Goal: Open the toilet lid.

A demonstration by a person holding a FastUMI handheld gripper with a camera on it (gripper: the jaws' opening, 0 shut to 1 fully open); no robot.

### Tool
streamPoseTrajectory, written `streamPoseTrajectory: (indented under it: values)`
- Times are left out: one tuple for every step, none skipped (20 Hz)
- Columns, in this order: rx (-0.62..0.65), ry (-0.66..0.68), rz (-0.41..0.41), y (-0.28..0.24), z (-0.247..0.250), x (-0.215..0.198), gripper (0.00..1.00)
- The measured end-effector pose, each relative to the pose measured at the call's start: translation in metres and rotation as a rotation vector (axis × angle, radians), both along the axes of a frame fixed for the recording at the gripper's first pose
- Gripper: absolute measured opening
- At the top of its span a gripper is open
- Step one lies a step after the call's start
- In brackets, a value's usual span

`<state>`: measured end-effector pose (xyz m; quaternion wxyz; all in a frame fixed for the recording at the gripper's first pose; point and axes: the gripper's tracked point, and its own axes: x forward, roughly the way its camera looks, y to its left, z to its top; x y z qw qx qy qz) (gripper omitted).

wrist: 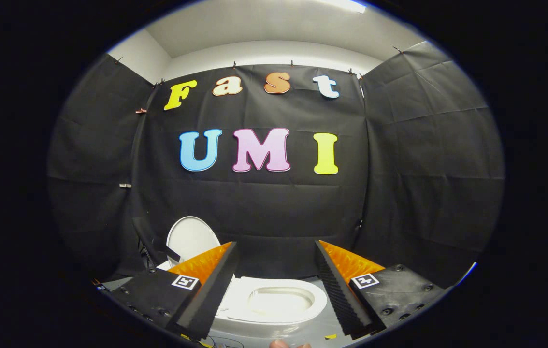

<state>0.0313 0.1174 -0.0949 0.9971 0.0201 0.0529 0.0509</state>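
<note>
We see the gripper (276,285) with its two fingers spread wide apart and nothing held between them; neither finger touches anything. Taking the toilet (274,302) as our landmark, it sits low in the gap between the two fingers and a little beyond their tips, on a pale grey floor (303,333). Its white seat ring lies flat, and we look down into the open oval bowl. The toilet lid (192,239) already stands raised: it rises upright behind the toilet on its far left side, a white rounded panel leaning back towards the black cloth wall (274,212). The lower part of the lid is hidden behind the left finger, so we cannot tell exactly how it joins the toilet at the hinge. Just left of the lid there are some dark fittings or cables, too dim for us to make out. Behind the toilet the black cloth wall hangs across the whole back of the booth, with two more cloth panels folding in at either side of it. Above the cloth, well over the toilet, we see a white wall and ceiling (264,29). In front of the toilet, nearest to us, a small yellow scrap (330,337) lies on the floor, and just beside it a fingertip of a person's hand (281,344) peeks in
</note>
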Motion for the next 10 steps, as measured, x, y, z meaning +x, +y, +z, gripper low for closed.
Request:
streamPoseTrajectory:
  values:
    - [0.004,0.003,0.001,-0.001,0.000,0.000,0.99]
    - [0.010,0.007,0.001,-0.002,0.000,-0.001,0.99]
    - [0.015,0.009,0.003,-0.001,0.001,-0.002,0.99]
    - [0.020,0.009,0.003,-0.002,0.001,-0.003,0.99]
    - [0.027,0.007,0.006,-0.002,0.004,-0.005,0.99]
    - [0.033,0.004,0.008,-0.001,0.006,-0.005,0.99]
    - [0.038,0.002,0.012,0.000,0.007,-0.006,0.99]
    - [0.044,0.001,0.015,0.001,0.009,-0.007,0.99]
    - [0.050,-0.002,0.018,0.002,0.010,-0.007,0.99]
    - [0.056,-0.004,0.020,0.003,0.011,-0.007,0.99]
